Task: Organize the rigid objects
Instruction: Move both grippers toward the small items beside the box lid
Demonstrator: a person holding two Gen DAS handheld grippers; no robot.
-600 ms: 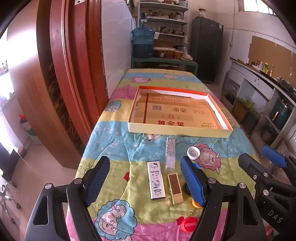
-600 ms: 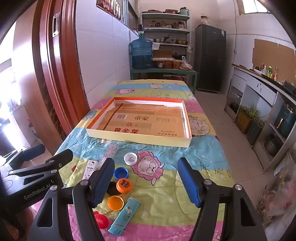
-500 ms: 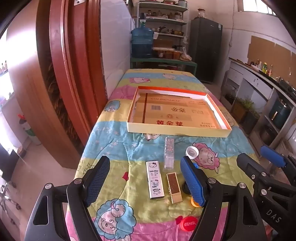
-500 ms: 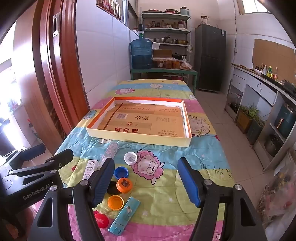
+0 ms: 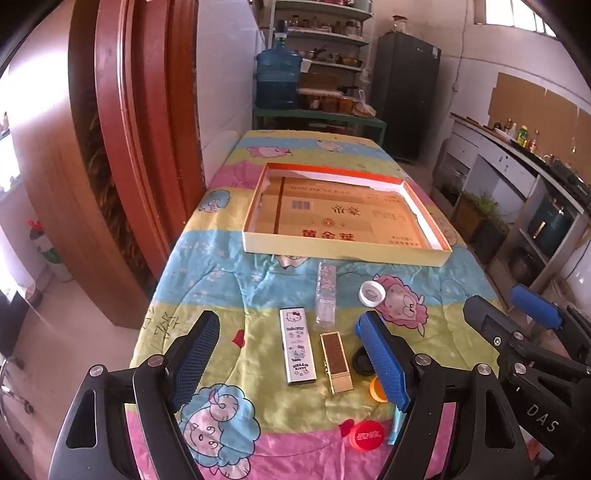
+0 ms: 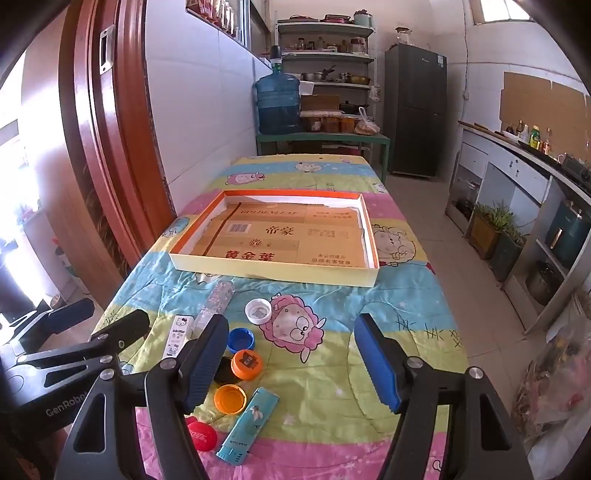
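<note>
A red-brown wooden door frame (image 6: 107, 155) stands at 9 o'clock beside a white tiled wall (image 6: 207, 110); at 12, metal shelves (image 6: 325, 55) and a blue water jug (image 6: 277, 103); a dark fridge (image 6: 415, 110) at 1; a counter (image 6: 524, 173) at 3; tiled floor (image 6: 424, 206); daylight from a high window (image 6: 502, 9).

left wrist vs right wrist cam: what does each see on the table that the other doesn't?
Only the left wrist view shows the gold lighter. Only the right wrist view shows the blue cap, the orange printed cap and the whole teal lighter. Both show the empty tray, white cap, Hello Kitty lighter, clear lighter and red cap.
</note>
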